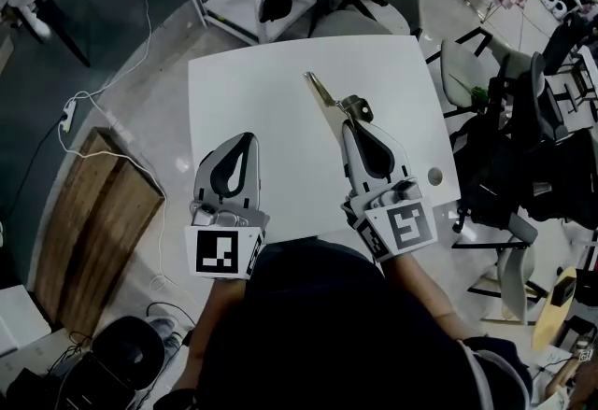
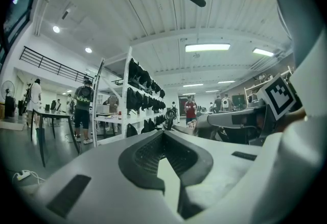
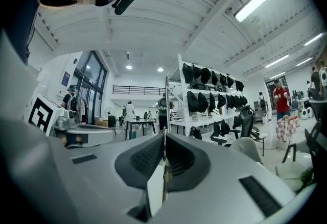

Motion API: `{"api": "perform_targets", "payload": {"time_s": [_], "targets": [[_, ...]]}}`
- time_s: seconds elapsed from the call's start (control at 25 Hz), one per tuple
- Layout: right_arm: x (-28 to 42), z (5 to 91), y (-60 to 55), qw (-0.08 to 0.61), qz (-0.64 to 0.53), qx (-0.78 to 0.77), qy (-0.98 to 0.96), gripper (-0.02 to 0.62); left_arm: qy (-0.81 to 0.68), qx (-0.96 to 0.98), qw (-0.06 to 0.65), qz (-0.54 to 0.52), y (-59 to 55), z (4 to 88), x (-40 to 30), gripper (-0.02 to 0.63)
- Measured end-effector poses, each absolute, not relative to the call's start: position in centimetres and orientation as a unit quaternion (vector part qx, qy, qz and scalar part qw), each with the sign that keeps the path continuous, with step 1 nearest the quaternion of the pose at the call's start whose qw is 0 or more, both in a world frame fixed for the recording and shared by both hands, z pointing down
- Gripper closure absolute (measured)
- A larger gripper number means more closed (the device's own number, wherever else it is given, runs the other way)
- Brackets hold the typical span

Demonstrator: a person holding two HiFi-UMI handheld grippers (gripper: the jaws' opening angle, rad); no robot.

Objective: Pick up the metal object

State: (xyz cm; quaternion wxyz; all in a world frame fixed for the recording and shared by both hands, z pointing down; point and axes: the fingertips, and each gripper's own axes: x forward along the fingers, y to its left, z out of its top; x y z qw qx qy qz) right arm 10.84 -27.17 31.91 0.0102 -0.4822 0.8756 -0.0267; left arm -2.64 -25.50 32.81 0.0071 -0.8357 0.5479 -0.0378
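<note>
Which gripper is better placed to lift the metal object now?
Right. The right gripper is shut on the metal object, whose thin edge shows between its jaws in the right gripper view. The left gripper is shut with nothing in it, apart from the object.

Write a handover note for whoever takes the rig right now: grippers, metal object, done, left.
Left gripper: jaws together, nothing between them, at the near left of the white table.
Right gripper: jaws closed on the metal object. Its thin edge shows between them, and the rest sticks out ahead over the table's middle.
Done: the grasp is made.
Left: lift the object clear. Whether it is already off the table cannot be told from these views.
</note>
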Motion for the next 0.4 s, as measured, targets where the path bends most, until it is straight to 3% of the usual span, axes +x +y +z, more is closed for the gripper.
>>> {"api": "perform_targets", "payload": {"time_s": [0.4], "targets": [[10.84, 32.43, -26.89, 0.003, -0.034, -0.479, 0.877, 0.56, 0.547, -0.836, 0.006, -0.04, -25.23, 33.03, -2.52, 0.584]]}}
